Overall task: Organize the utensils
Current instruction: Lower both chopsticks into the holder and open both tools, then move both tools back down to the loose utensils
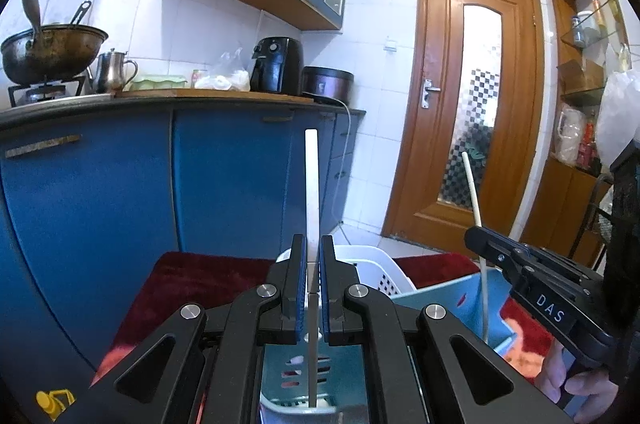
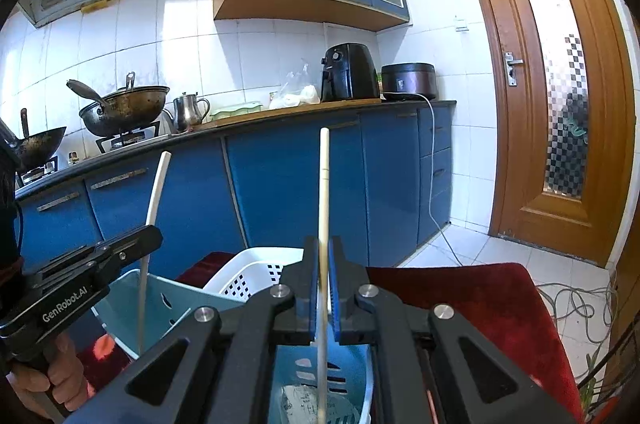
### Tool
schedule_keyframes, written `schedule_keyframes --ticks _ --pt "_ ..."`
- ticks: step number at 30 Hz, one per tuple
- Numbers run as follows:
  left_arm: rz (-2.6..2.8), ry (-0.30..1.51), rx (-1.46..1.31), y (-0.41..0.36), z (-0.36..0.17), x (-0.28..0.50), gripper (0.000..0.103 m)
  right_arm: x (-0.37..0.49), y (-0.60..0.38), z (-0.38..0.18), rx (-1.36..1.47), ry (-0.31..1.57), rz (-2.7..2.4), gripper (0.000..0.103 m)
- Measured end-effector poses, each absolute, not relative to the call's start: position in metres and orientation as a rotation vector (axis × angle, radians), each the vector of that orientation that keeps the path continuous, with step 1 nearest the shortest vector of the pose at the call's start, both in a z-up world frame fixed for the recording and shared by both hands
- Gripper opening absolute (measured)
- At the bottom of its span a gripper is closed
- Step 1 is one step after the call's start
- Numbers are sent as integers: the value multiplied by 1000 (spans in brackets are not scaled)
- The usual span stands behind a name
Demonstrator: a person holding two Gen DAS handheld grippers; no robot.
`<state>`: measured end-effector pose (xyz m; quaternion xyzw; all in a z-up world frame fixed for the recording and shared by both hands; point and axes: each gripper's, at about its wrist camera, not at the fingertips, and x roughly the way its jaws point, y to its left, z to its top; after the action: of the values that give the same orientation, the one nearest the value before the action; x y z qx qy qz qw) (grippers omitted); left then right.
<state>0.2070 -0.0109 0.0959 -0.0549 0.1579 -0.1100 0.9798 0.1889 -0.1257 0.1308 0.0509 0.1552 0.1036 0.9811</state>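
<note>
Low in both frames, each gripper was clamped on a pale chopstick standing nearly upright. At the bottom centre of the left wrist view, the left gripper [image 1: 313, 288] pinched a white chopstick [image 1: 311, 183] between its blue pads, its lower end reaching into the light blue basket [image 1: 448, 298] below. At the bottom centre of the right wrist view, the right gripper [image 2: 324, 288] gripped a cream chopstick [image 2: 323, 191] the same way, over the same basket. A white perforated basket [image 2: 256, 274] stood just behind, on a dark red cloth [image 2: 472, 296].
</note>
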Motion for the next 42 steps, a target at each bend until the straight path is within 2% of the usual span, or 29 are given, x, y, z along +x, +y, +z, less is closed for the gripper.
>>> schedule_keyframes --ticks 6,8,10,13,17,21,29,40,42 --pt "-234 337 -88 -13 96 201 11 184 -129 127 127 337 221 7" --pt "-234 339 -84 -14 96 198 16 183 -130 126 139 350 229 11" --pt "-231 339 -82 -14 98 194 27 180 -131 127 147 354 237 18" --pt "-229 333 -84 -13 101 186 35 174 -130 128 150 348 239 18" --pt "-225 342 -82 -11 105 177 36 167 -128 132 147 342 237 19" --pt "-226 354 -92 -8 110 166 36 164 -129 135 165 348 234 23" --pt "-214 402 -94 1 119 140 36 148 -132 138 193 376 241 24" --pt "-197 488 -125 17 122 102 36 97 -144 132 284 464 263 26" --pt "-199 507 -130 18 119 94 36 88 -145 128 302 490 270 29"
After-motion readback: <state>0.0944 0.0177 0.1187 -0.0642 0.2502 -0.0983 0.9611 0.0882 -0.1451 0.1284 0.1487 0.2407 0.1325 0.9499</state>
